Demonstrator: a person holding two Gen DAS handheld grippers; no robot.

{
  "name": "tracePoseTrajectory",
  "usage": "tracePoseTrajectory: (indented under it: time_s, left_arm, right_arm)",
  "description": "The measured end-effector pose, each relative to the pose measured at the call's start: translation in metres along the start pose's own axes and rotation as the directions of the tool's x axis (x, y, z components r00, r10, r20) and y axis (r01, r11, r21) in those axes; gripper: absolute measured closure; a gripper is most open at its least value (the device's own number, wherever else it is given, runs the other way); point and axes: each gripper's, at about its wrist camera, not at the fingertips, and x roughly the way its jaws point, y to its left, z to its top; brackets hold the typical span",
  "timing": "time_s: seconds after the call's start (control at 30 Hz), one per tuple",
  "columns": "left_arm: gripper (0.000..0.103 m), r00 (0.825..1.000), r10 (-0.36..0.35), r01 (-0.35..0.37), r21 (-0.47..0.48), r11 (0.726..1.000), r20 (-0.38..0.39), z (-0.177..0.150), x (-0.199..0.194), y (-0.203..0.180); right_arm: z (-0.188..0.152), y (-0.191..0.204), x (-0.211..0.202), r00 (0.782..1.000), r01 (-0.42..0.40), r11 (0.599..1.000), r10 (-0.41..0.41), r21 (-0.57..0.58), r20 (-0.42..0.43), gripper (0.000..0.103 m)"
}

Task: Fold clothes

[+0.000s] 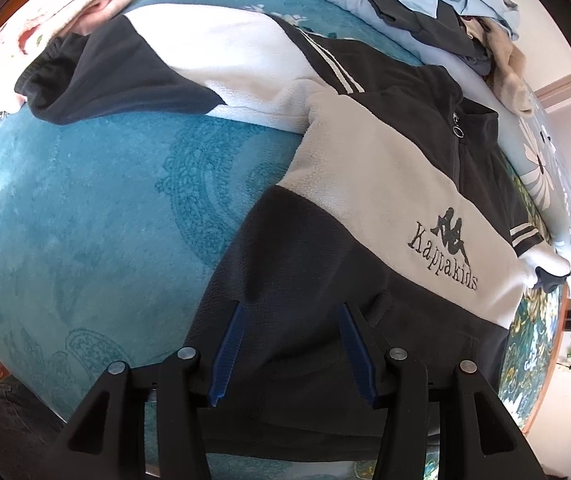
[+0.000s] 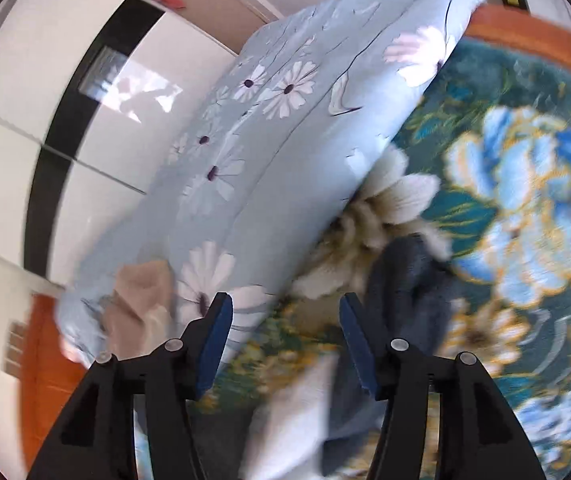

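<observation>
A black and white fleece sweatshirt [image 1: 365, 168] with a zip collar and a chest logo lies face up on the teal blanket [image 1: 85, 200]. One sleeve [image 1: 189, 64] stretches out to the upper left. My left gripper [image 1: 293, 308] points steeply down at the dark hem; its jaws stand apart, the blue pads bare, the tips resting on the fabric. In the blurred right wrist view, my right gripper [image 2: 285, 300] is open above the other sleeve, whose dark cuff [image 2: 405, 276] and white part [image 2: 297, 412] lie loose on the flowered bedspread [image 2: 525, 200].
A heap of unfolded clothes [image 1: 465, 8] sits at the far right of the bed. Folded pink cloth [image 1: 45, 20] lies at the far left. A pale blue daisy quilt [image 2: 277, 120] bulges beside the right gripper, with the orange bed frame [image 2: 533, 36] and a white wardrobe [image 2: 45, 80] beyond.
</observation>
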Motion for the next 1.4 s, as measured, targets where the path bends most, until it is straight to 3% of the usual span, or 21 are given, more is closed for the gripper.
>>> tracePoseTrajectory:
  time_s: [0.07, 0.2, 0.3, 0.57, 0.6, 0.67, 0.77, 0.9, 0.97, 1.13, 1.2, 1.27, 1.33, 1.4]
  left_arm:
    - [0.049, 1.0, 0.001, -0.001, -0.003, 1.0, -0.005, 0.0, 0.001, 0.001]
    - [0.048, 1.0, 0.005, -0.005, -0.004, 1.0, -0.017, -0.001, 0.004, 0.001]
    - [0.048, 1.0, 0.011, -0.011, 0.003, 1.0, -0.021, -0.001, 0.006, -0.001]
    - [0.048, 0.999, 0.028, -0.028, 0.008, 1.0, -0.03, -0.002, 0.009, -0.005]
    - [0.048, 0.999, 0.029, -0.029, 0.007, 1.0, -0.03, -0.002, 0.009, -0.005]
    - [0.048, 0.999, 0.034, -0.033, 0.005, 0.999, -0.029, -0.002, 0.008, -0.004]
    - [0.048, 0.999, 0.038, -0.039, -0.007, 0.999, -0.028, 0.0, 0.008, -0.002]
    - [0.048, 0.999, 0.041, -0.041, -0.005, 0.999, -0.036, 0.001, 0.011, -0.003]
    - [0.048, 0.998, 0.04, -0.04, -0.001, 0.999, -0.04, 0.001, 0.013, -0.004]
    - [0.048, 0.998, 0.034, -0.034, -0.001, 0.999, -0.044, 0.002, 0.015, -0.005]
    - [0.048, 0.998, 0.033, -0.033, -0.003, 0.999, -0.046, 0.002, 0.016, -0.004]
    - [0.047, 0.998, 0.033, -0.033, -0.008, 0.999, -0.051, 0.002, 0.017, -0.002]
    - [0.047, 0.998, 0.033, -0.034, -0.015, 0.999, -0.056, 0.002, 0.019, -0.001]
    - [0.046, 0.998, 0.033, -0.034, -0.017, 0.999, -0.061, 0.002, 0.021, -0.001]
  right_arm:
    - [-0.006, -0.014, 0.0, 0.995, 0.1, 0.995, -0.1, -0.017, -0.018, 0.046]
    - [-0.026, -0.054, 0.011, 0.988, 0.14, 0.985, -0.133, 0.096, -0.073, 0.046]
    - [-0.034, -0.063, 0.024, 0.979, 0.183, 0.976, -0.17, 0.119, -0.112, 0.046]
    - [-0.035, -0.037, 0.069, 0.983, 0.142, 0.982, -0.124, 0.128, -0.136, 0.047]
    - [-0.034, -0.032, 0.071, 0.983, 0.138, 0.983, -0.121, 0.119, -0.136, 0.05]
    - [-0.032, -0.018, 0.072, 0.981, 0.163, 0.983, -0.153, 0.08, -0.121, 0.07]
    - [-0.023, -0.004, 0.064, 0.994, 0.089, 0.994, -0.085, 0.061, -0.07, 0.091]
    - [-0.011, 0.02, 0.055, 0.999, -0.025, 0.999, 0.026, 0.027, -0.041, 0.096]
    - [-0.004, 0.034, 0.05, 0.999, -0.04, 0.999, 0.039, -0.017, -0.034, 0.097]
    - [-0.006, 0.019, 0.05, 0.998, 0.048, 0.999, -0.049, -0.01, -0.049, 0.096]
    - [-0.011, 0.002, 0.048, 0.995, 0.085, 0.996, -0.084, 0.02, -0.049, 0.091]
    - [-0.016, -0.019, 0.046, 0.991, 0.129, 0.989, -0.126, 0.071, -0.044, 0.075]
    - [-0.021, -0.036, 0.047, 0.989, 0.142, 0.982, -0.137, 0.124, -0.052, 0.066]
    - [-0.024, -0.048, 0.05, 0.988, 0.147, 0.976, -0.139, 0.161, -0.063, 0.065]
